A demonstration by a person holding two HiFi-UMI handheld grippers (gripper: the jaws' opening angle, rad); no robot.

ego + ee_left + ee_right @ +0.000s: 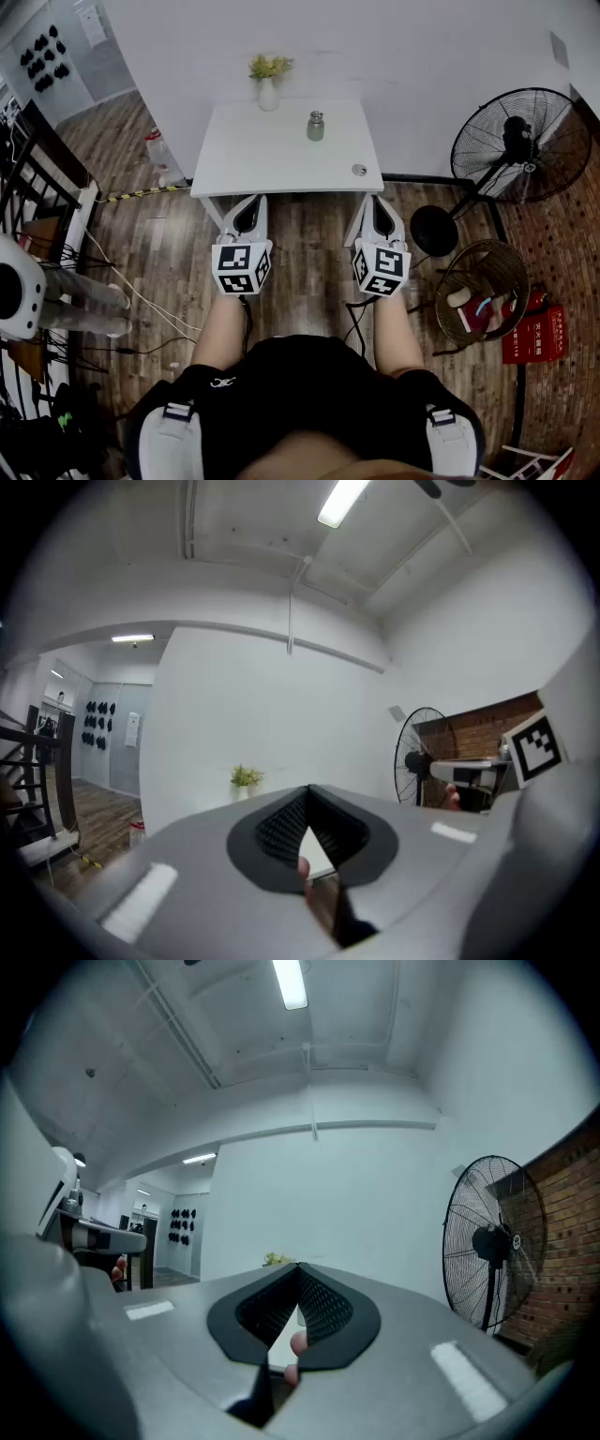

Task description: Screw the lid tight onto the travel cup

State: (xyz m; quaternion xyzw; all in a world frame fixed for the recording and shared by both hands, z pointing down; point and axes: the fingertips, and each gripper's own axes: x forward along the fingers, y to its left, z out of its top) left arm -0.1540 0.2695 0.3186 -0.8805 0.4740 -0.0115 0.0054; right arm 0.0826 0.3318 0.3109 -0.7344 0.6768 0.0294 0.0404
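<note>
**Nothing gripped yet, plenty to fumble**

Stands short of the table's [272,159] front edge with the left gripper [248,202] and the right gripper [375,201] held level, jaws of both pressed together on nothing. Leaves the cup [316,126] upright toward the back edge, right of middle, and the lid [359,170] flat near the front right corner, well apart from the cup. Counts as not begun.

Risks knocking the cup over by reaching in with jaws shut, so needs opening first. Risks sliding the lid off the front right corner (so close to the edge there) by coming at it low from the front; probably safer from above. Risks a poor pinch on so flat a thing, with a drop on the way to the cup. Risks cross-threading by setting the lid down tilted, ending in a false tightness. Risks spinning the whole cup instead of the lid unless gripped firmly round the body by the other gripper. Could also brush the vase [268,92] at the back edge on a long reach, though well apart from the cup.
</note>
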